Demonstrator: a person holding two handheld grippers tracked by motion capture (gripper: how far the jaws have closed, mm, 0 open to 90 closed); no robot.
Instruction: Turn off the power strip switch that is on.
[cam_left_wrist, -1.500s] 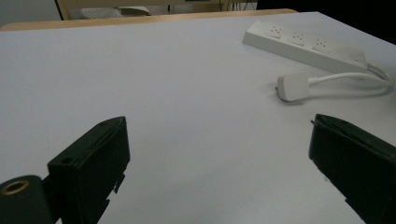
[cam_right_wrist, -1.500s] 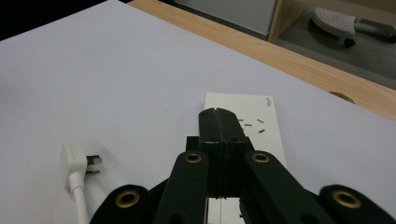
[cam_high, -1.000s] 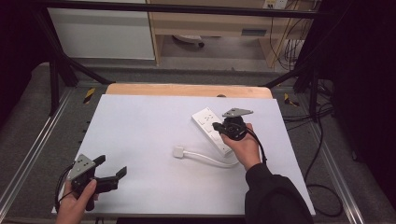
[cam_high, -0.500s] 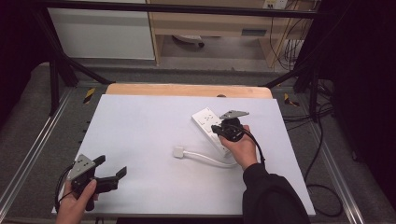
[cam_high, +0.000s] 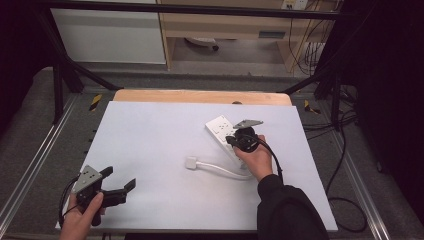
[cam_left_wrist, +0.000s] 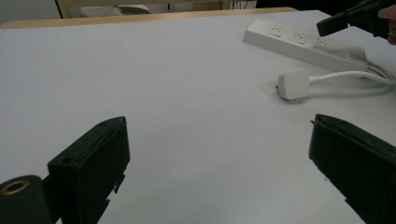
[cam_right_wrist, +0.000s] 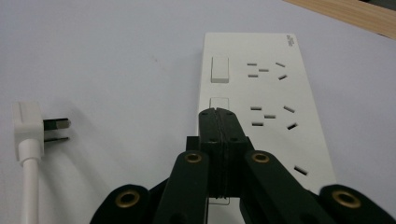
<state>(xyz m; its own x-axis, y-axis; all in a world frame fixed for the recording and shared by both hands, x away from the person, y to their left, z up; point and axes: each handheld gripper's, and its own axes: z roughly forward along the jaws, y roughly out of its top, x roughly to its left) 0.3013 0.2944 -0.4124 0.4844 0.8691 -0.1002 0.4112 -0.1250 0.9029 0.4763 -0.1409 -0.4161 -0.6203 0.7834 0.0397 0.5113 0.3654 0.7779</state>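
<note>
The right gripper (cam_right_wrist: 217, 116) has its jaws pressed together, empty, tips over the power strip (cam_right_wrist: 266, 102) at the second switch, right of centre in the high view. The left gripper (cam_high: 119, 184), jaws wide, sits lower left on the table (cam_high: 150, 145). The plug (cam_high: 191, 162) lies mid-frame.

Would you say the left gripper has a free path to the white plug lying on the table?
Probably yes. The left gripper is open, and bare table lies between it and the plug; the right gripper is over the power strip beyond.

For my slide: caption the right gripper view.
Shut right gripper poised over a white power strip's switch, its plug lying unplugged.
</note>
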